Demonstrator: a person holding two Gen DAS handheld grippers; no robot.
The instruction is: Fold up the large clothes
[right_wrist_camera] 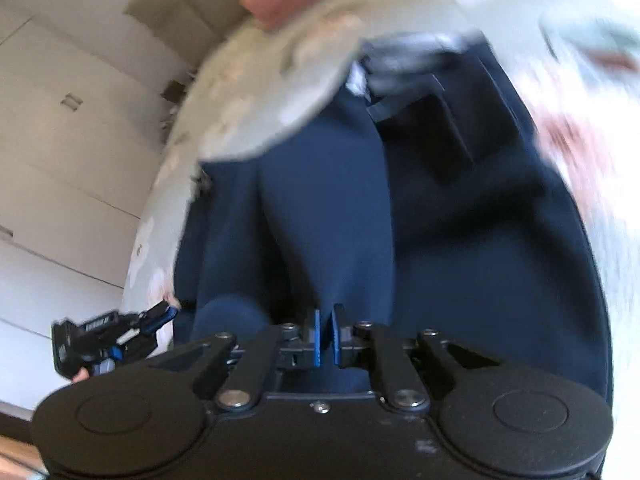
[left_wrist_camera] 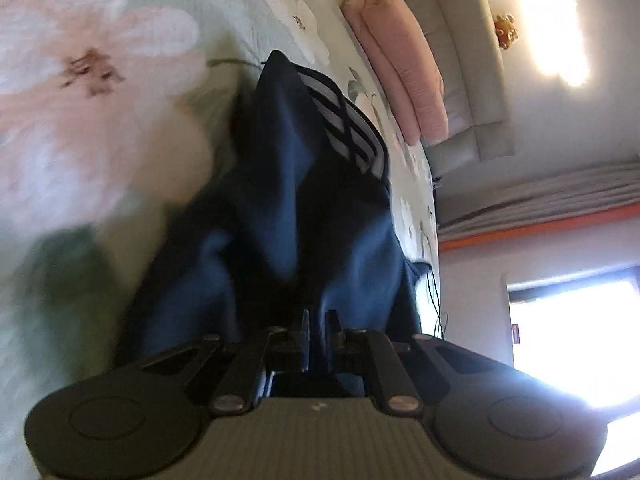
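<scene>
A dark navy garment (left_wrist_camera: 304,200) with grey side stripes (left_wrist_camera: 348,128) hangs from my left gripper (left_wrist_camera: 318,332), whose jaws are shut on its edge. It stretches away over the floral bed sheet (left_wrist_camera: 100,120). In the right wrist view the same navy garment (right_wrist_camera: 340,208), with a dark pocket (right_wrist_camera: 436,128), runs out from my right gripper (right_wrist_camera: 326,336), which is shut on the cloth. My left gripper (right_wrist_camera: 160,316) shows at the lower left of that view, holding the garment's other end. Both views are motion-blurred.
A folded pink blanket (left_wrist_camera: 396,68) lies by the grey headboard (left_wrist_camera: 468,60) at the far end of the bed. White wardrobe doors (right_wrist_camera: 60,160) stand past the bed's edge. A curtain (left_wrist_camera: 540,196) and bright window (left_wrist_camera: 572,344) are to the right.
</scene>
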